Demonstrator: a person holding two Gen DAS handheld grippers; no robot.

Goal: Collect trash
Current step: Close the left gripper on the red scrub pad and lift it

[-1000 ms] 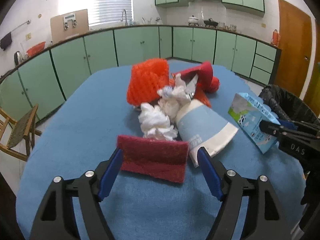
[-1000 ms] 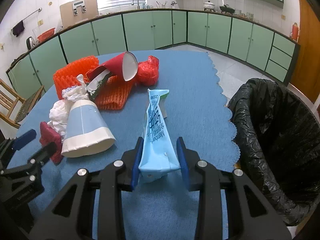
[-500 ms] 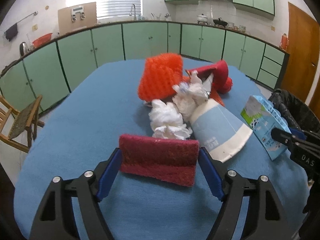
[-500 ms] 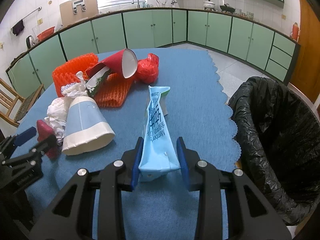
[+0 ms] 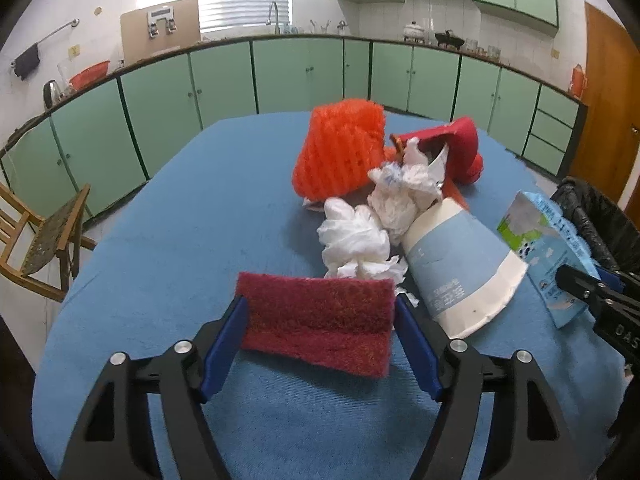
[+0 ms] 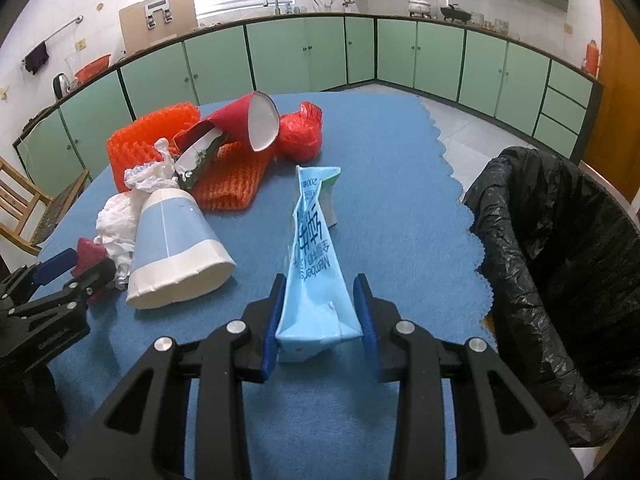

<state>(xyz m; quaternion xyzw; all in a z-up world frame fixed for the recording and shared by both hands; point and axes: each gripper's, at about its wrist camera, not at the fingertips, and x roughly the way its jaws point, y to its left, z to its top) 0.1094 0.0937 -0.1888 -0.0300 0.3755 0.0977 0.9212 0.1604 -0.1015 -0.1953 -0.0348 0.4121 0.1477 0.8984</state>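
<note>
Cloth [image 5: 168,240] on table: blue, matt, felt-like nap, scalloped edge. Pad [image 5: 320,316]: dark red, coarse fibrous scourer. Tissues [image 5: 356,240]: white crumpled paper, matt. Cup [image 6: 176,244]: paper, pale blue and white, smooth, slight sheen. Red cup [image 6: 248,120]: paper, white inside. Net [image 5: 340,152]: orange foam mesh, ribbed. Carton [image 6: 316,276]: light blue coated card, creased, semi-gloss. Red bag [image 6: 302,136]: thin glossy plastic. Bin liner [image 6: 560,260]: black glossy plastic, wrinkled. Chair [image 5: 36,240]: bare wood.

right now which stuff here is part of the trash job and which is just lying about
Job:
red scouring pad between left gripper jaws as they close
blue milk carton in right gripper
blue paper cup
crumpled tissues
black bin bag

Lying about:
wooden chair
kettle
</note>
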